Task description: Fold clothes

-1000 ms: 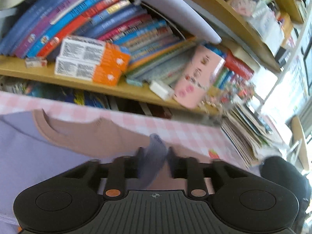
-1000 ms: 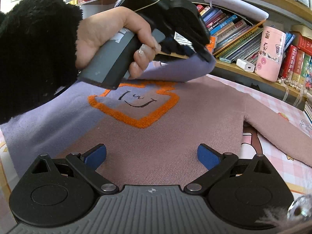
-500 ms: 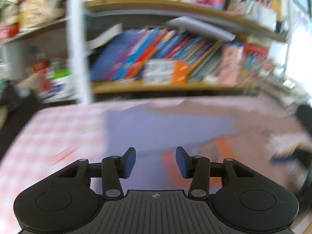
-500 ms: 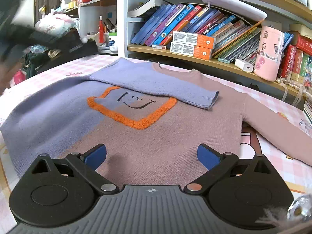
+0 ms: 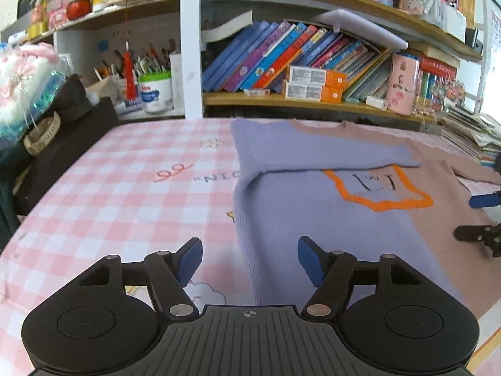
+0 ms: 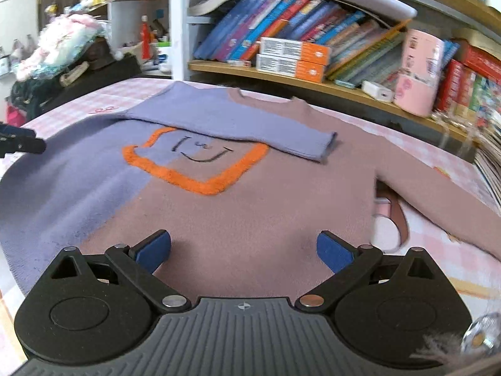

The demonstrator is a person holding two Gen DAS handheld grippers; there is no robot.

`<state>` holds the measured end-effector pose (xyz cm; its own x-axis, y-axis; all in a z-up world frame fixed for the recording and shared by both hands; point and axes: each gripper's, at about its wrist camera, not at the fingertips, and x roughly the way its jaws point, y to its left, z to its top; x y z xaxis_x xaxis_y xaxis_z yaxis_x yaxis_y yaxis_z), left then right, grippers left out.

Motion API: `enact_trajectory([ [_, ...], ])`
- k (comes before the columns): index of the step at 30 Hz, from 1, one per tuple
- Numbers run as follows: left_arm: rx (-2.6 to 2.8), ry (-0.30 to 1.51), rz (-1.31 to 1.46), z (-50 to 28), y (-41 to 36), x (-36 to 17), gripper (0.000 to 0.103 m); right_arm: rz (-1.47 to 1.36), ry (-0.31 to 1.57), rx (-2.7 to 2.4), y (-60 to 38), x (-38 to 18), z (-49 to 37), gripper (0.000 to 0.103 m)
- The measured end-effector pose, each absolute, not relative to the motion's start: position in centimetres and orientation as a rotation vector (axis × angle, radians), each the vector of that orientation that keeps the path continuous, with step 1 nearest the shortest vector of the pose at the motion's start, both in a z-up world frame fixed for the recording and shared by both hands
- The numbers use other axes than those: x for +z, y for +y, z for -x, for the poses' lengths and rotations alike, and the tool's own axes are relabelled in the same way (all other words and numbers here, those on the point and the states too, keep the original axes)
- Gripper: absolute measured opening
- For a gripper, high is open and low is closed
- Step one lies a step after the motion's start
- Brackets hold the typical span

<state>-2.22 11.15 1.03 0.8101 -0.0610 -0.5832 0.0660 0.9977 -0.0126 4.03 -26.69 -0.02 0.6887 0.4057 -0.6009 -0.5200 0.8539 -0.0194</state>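
Seen first from the left wrist camera, the left gripper [image 5: 249, 261] fills the bottom of the frame, its blue-padded jaws spreading apart with nothing clamped between them; the side edge of a knitted sweater, lilac on one half and dusty pink on the other [image 5: 328, 219], lies on the table below the gap. The sweater is spread flat across the centre and right of the frame on a pink-and-white checked tablecloth [image 5: 125, 194]. Its lilac sleeve [image 5: 313, 153] is folded across the chest, just above an orange fuzzy square outline [image 5: 382, 199] with a small stitched face inside. At the right edge, the blue and black fingertips of the right gripper [image 5: 479, 216] hover over the pink half. A wooden bookshelf with slanted colourful books [image 5: 281, 53] runs along the top. From the right wrist camera, the right gripper [image 6: 244, 250] sits low in the frame, its jaws released and wide apart above the pink knit, grasping nothing. The folded lilac sleeve [image 6: 235, 122] crosses the upper centre, its cuff resting on the pink chest. The pink sleeve [image 6: 438, 197] stretches out unfolded toward the right edge. The left gripper's dark fingertips [image 6: 22, 142] poke in at the left edge.
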Motion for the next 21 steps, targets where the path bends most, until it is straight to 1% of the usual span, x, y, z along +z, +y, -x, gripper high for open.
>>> enact_trajectory([
  [3, -0.076, 0.63, 0.008, 2.1, 11.5, 0.6, 0.069, 0.151, 0.627, 0.488, -27.9, 0.2, -2.8, 0.1],
  [7, -0.101, 0.637, 0.026, 2.2, 11.5, 0.1, 0.07, 0.103, 0.634, 0.437, -29.7, 0.7, -1.2, 0.098],
  [9, -0.119, 0.636, 0.034, 2.3, 11.5, -0.1, 0.069, 0.087, 0.638, 0.407, -30.5, 0.9, -0.6, 0.089],
  [10, -0.129, 0.634, 0.042, 2.3, 11.5, -0.1, 0.069, 0.079, 0.642, 0.395, -30.9, 0.9, -0.3, 0.081],
  [11, -0.139, 0.631, 0.051, 2.3, 11.6, -0.2, 0.069, 0.067, 0.646, 0.381, -31.4, 1.0, -0.1, 0.076],
  [12, -0.145, 0.63, 0.057, 2.3, 11.7, -0.3, 0.069, 0.056, 0.648, 0.373, -31.7, 0.9, 0.1, 0.075],
  [13, -0.146, 0.634, 0.063, 2.3, 11.9, -0.4, 0.068, 0.045, 0.649, 0.367, -32.1, 0.9, 0.3, 0.071],
  [14, -0.145, 0.637, 0.069, 2.2, 12.0, -0.5, 0.066, 0.034, 0.655, 0.366, -32.4, 0.8, 0.3, 0.063],
  [15, -0.148, 0.639, 0.077, 2.2, 12.1, -0.6, 0.06, 0.024, 0.667, 0.362, -32.7, 0.6, 0.2, 0.06],
  [16, -0.154, 0.638, 0.086, 2.2, 12.2, -0.6, 0.057, 0.019, 0.672, 0.356, -32.8, 0.5, 0.2, 0.055],
  [18, -0.171, 0.635, 0.102, 2.3, 12.4, -0.6, 0.046, 0.012, 0.676, 0.35, -33.0, 0.6, 0.3, 0.049],
  [19, -0.184, 0.635, 0.114, 2.3, 12.5, -0.6, 0.041, 0.011, 0.679, 0.351, -33.0, 0.6, 0.4, 0.041],
  [20, -0.197, 0.636, 0.124, 2.3, 12.6, -0.6, 0.035, 0.011, 0.682, 0.354, -32.9, 0.7, 0.5, 0.035],
  [21, -0.205, 0.636, 0.132, 2.4, 12.7, -0.6, 0.029, 0.012, 0.684, 0.358, -32.8, 0.7, 0.6, 0.034],
])
